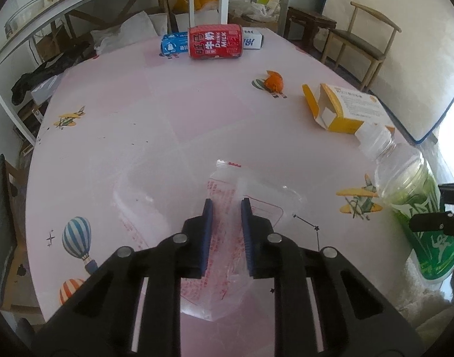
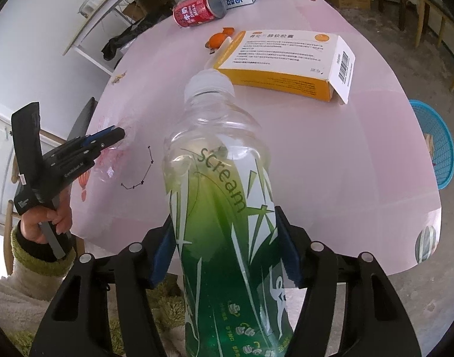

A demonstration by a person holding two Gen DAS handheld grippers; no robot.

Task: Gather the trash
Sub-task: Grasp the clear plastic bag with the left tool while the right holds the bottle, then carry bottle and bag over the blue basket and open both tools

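Clamping green bottle (image 2: 224, 208) in right hand-held gripper (image 2: 227, 253), base cut off, left hand-held gripper (image 1: 227, 232) parted over clear wrapper (image 1: 227, 208).

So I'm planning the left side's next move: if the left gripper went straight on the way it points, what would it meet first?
Probably the clear plastic wrapper with red print, already lying between the left gripper fingers.

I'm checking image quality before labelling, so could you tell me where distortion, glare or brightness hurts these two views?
Left wrist view: fisheye bends the table edge and shelf; window light washes out the right edge behind the green bottle; the clear plastic bag between the left gripper fingers shows faintly. Right wrist view: the bottle in the right gripper looms large, blocking the table; the yellow box stays sharp.
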